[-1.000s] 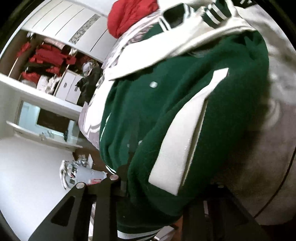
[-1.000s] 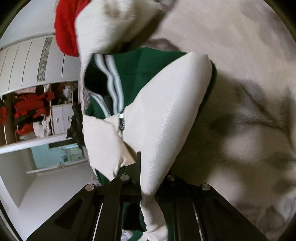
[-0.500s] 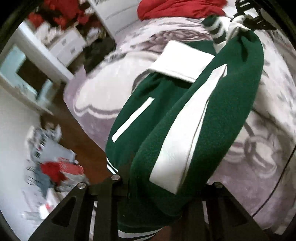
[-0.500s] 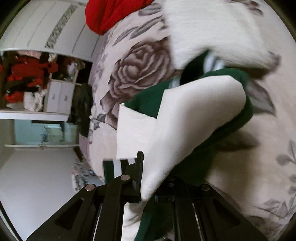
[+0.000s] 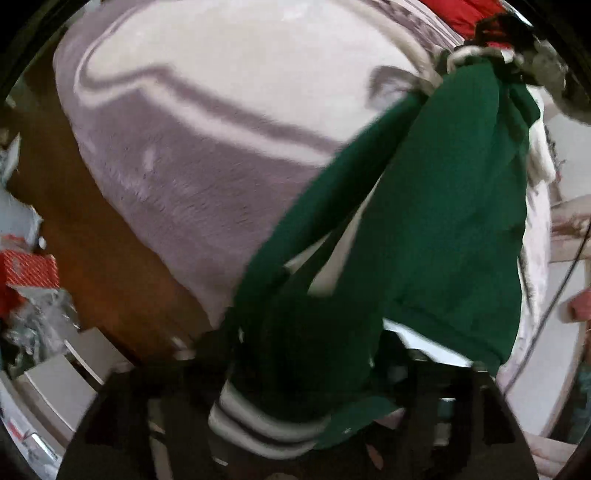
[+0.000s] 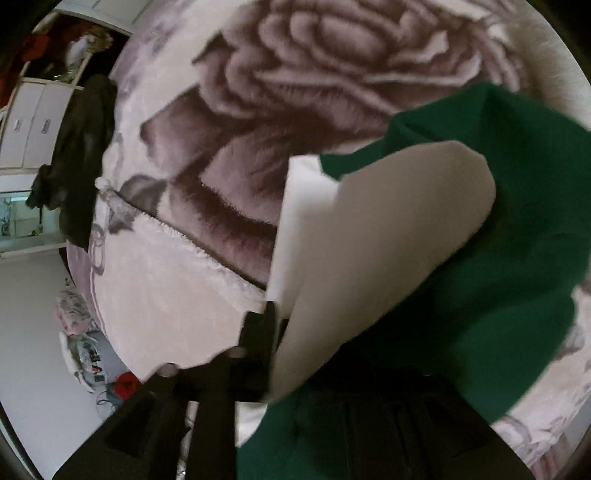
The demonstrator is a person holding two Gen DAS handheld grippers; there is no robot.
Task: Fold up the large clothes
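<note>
— While you hold both tongs low at six o'clock in each view, what do they grip?

— Your left gripper [image 5: 310, 369] is clamped on the green jacket [image 5: 443, 206], near its striped hem band [image 5: 258, 421]. The cloth bunches between the fingers and runs up toward one o'clock, where it meets your other tool, blurred.

— And the right one?

— Your right gripper [image 6: 291, 350] pinches the jacket [image 6: 517, 229] too, with a cream sleeve [image 6: 376, 236] draped over its right finger. Only the left finger [image 6: 258, 332] shows clearly.

— Where does the jacket sit?

— You hold it stretched between the two tongs over the rose-patterned blanket [image 6: 295, 74]. I cannot tell whether any part touches the blanket.

— Anything around it?

— A red garment [image 5: 465, 14] lies at one o'clock in your left view. A dark garment [image 6: 77, 155] hangs at nine o'clock in your right view, beside white cabinets [image 6: 29, 122].
</note>
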